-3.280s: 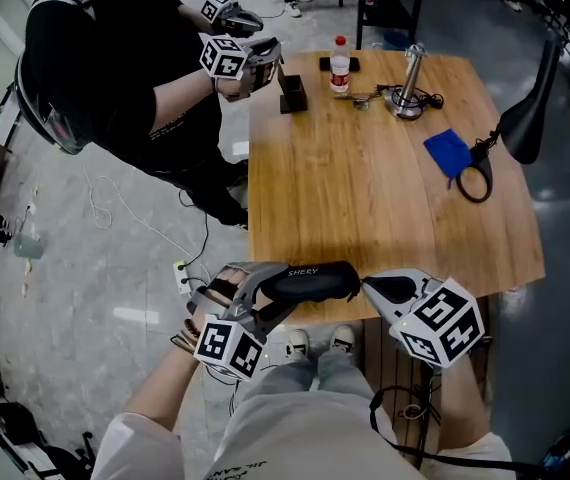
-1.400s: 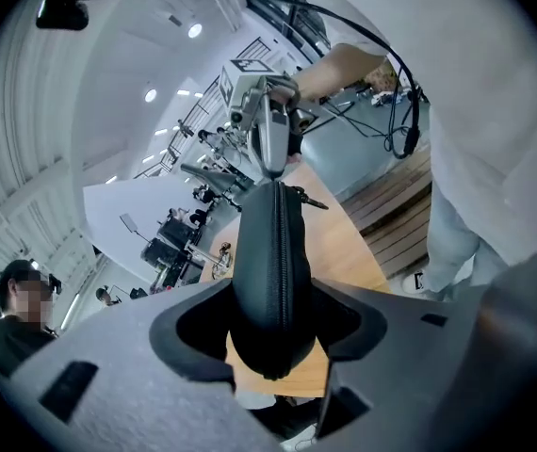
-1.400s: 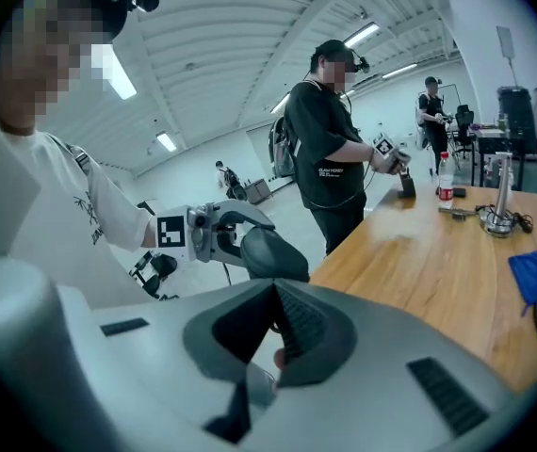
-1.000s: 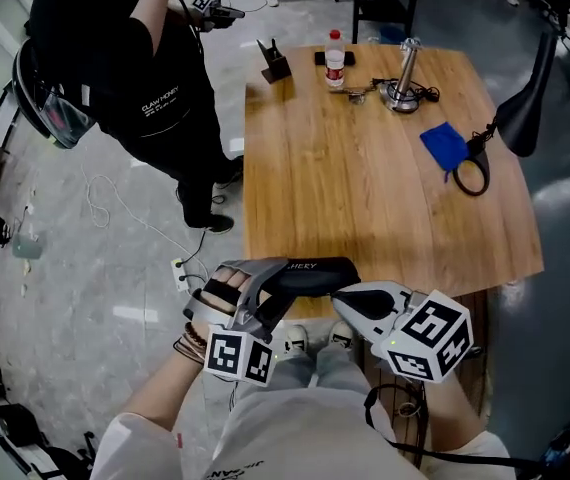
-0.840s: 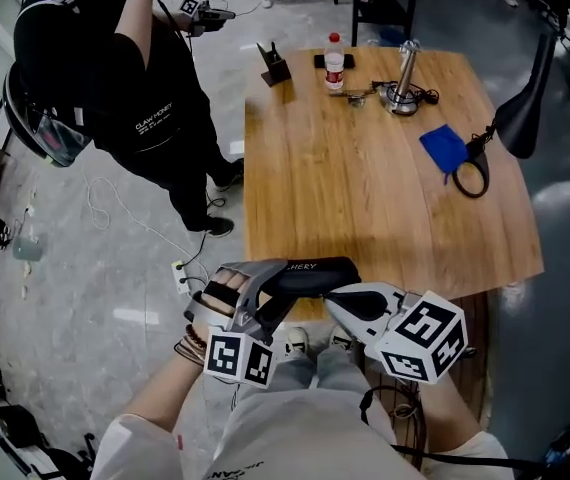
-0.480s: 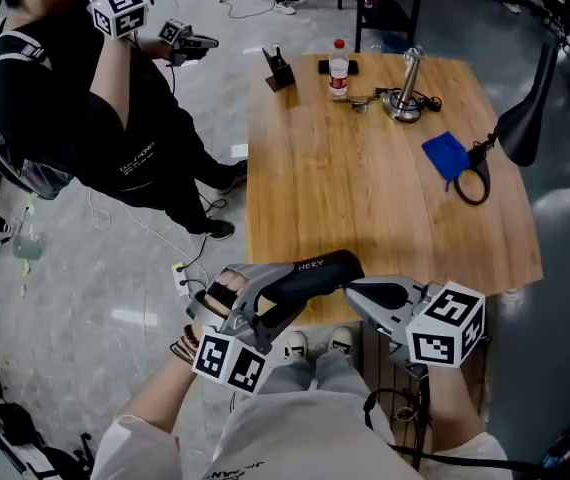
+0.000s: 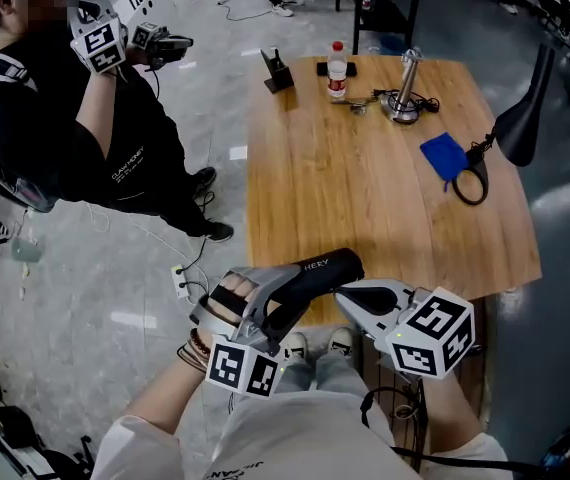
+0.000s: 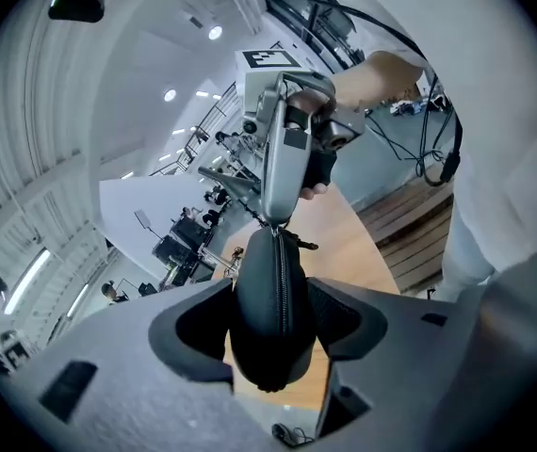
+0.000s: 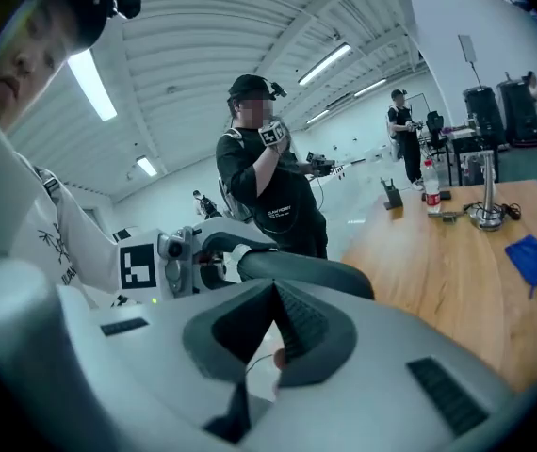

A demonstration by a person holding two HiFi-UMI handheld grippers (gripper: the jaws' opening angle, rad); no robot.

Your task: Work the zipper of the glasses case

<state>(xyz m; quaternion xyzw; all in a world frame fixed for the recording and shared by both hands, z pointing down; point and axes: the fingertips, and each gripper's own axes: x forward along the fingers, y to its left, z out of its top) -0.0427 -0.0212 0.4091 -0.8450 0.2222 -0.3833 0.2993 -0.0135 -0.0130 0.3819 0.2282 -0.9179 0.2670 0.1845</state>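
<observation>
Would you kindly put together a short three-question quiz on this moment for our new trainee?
1. Multiple choice: what does the left gripper clamp? A) a mug B) a glasses case C) a stapler
2. True or false: in the left gripper view, the case's zipper is closed along its visible length.
3. One word: are the jaws of the right gripper open or shut?
Key: 1 B; 2 true; 3 shut.
</observation>
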